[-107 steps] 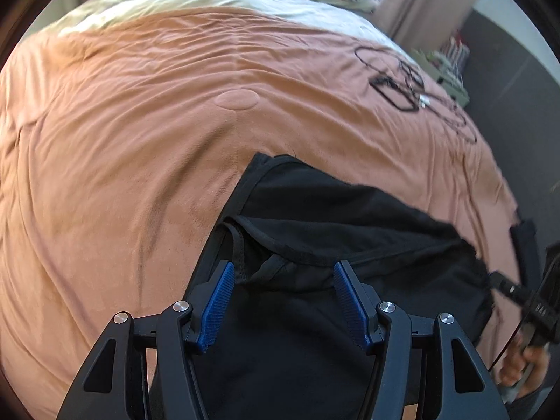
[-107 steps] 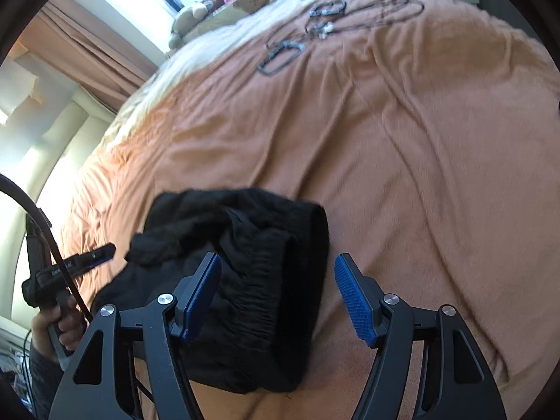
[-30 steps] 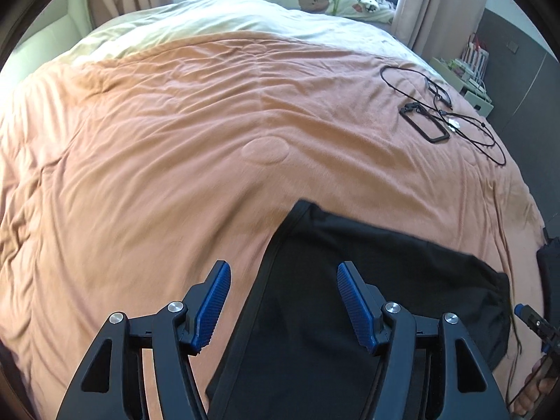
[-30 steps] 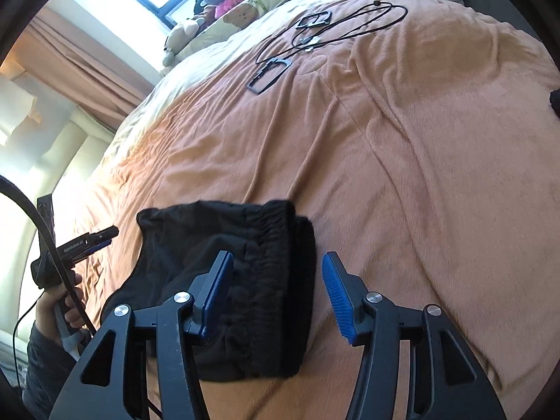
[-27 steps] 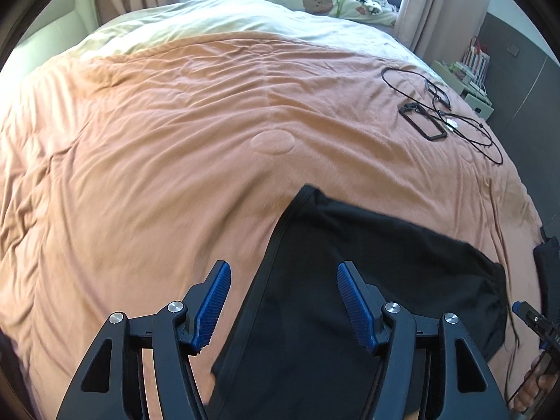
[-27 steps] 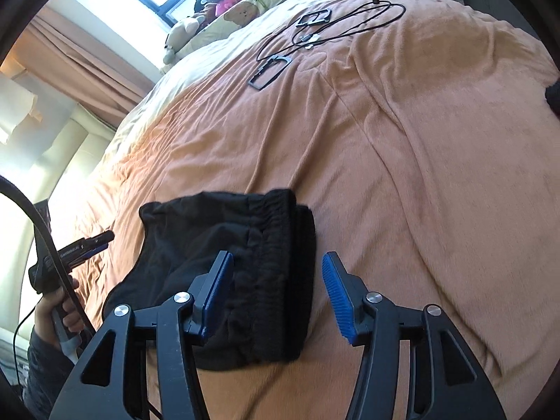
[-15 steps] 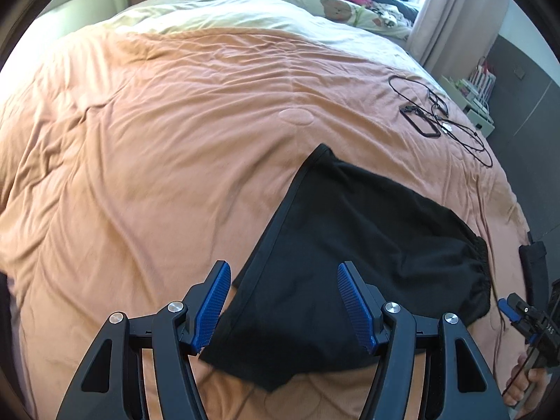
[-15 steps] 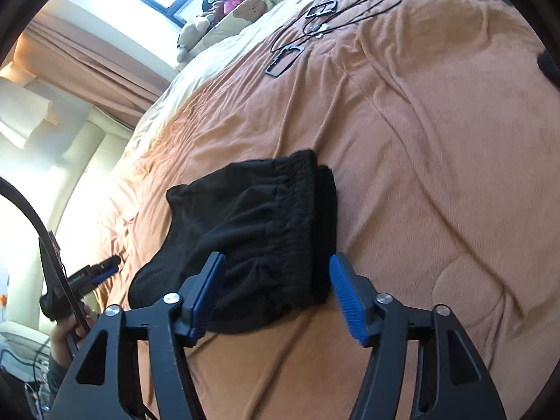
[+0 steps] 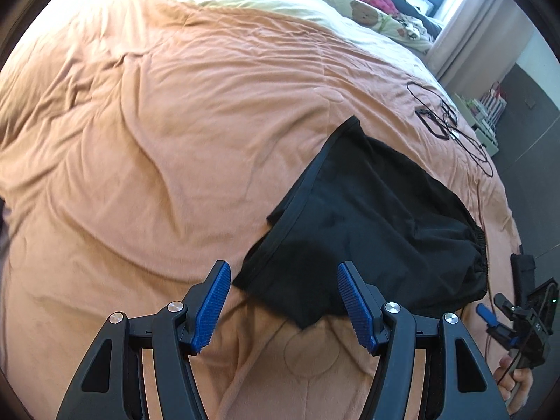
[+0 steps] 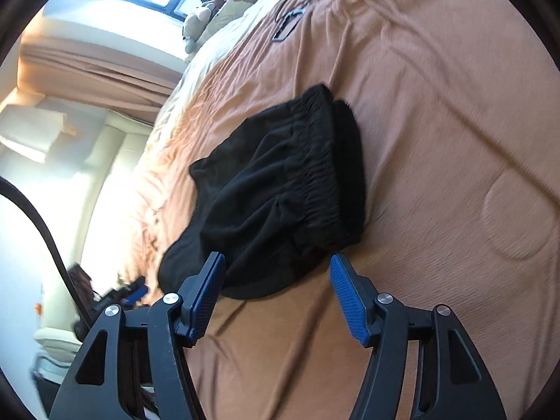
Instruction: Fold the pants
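Observation:
The black pants [image 9: 371, 217] lie folded in a compact bundle on the orange bedspread [image 9: 157, 140]. In the right wrist view the pants [image 10: 280, 196] show their gathered elastic waistband on the right side. My left gripper [image 9: 283, 301] is open and empty, held above the bundle's near hem corner. My right gripper [image 10: 276, 297] is open and empty, just short of the bundle's near edge. The right gripper also shows at the right edge of the left wrist view [image 9: 518, 318], held in a hand.
Black cables and a small black frame [image 9: 451, 129] lie on the bedspread beyond the pants. Pillows and soft toys [image 9: 367, 10] are at the head of the bed. A dark wall and shelf [image 9: 490, 112] stand at the right.
Both grippers have pulled back and up from the pants, so the whole bundle now lies ahead of the fingers. The right wrist view has tilted. The pants have stayed folded.

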A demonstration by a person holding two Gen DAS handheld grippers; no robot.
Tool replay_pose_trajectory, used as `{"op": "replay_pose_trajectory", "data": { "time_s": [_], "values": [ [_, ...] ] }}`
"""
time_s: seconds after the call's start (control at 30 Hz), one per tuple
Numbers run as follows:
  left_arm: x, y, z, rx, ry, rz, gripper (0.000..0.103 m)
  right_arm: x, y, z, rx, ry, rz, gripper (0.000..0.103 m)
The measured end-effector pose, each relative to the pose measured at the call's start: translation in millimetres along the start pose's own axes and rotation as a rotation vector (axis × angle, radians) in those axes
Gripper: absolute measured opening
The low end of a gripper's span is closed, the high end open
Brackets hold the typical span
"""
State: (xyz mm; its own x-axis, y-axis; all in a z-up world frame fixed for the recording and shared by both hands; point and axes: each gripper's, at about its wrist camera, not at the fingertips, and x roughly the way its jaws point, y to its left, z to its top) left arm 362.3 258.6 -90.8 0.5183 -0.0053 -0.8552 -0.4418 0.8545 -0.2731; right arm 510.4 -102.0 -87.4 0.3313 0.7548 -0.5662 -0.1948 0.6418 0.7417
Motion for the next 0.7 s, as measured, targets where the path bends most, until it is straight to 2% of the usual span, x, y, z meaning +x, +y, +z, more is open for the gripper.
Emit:
{"op": "replay_pose_trajectory", "data": {
  "time_s": [0.17,0.3,0.43,0.5,0.57,0.7],
  "values": [
    [2,13,-17,-0.078,0.005,-0.059,0.066,16,-15,8,0.039,0.010,0.030,0.061],
    [6,28,-29,-0.180,0.011,-0.127,0.066,29,-31,14,0.090,0.017,0.021,0.061],
    [17,39,-32,-0.261,0.024,-0.172,0.066,34,-36,24,0.103,-0.015,0.043,0.061],
    [25,41,-34,-0.291,0.030,-0.188,0.066,40,-33,26,0.090,-0.019,0.033,0.058],
    [34,41,-33,-0.302,0.038,-0.189,0.066,42,-33,27,0.081,-0.030,0.007,0.046],
    [52,43,-28,-0.317,0.056,-0.176,0.066,49,-28,22,0.076,-0.031,0.005,0.045]
  ]
}}
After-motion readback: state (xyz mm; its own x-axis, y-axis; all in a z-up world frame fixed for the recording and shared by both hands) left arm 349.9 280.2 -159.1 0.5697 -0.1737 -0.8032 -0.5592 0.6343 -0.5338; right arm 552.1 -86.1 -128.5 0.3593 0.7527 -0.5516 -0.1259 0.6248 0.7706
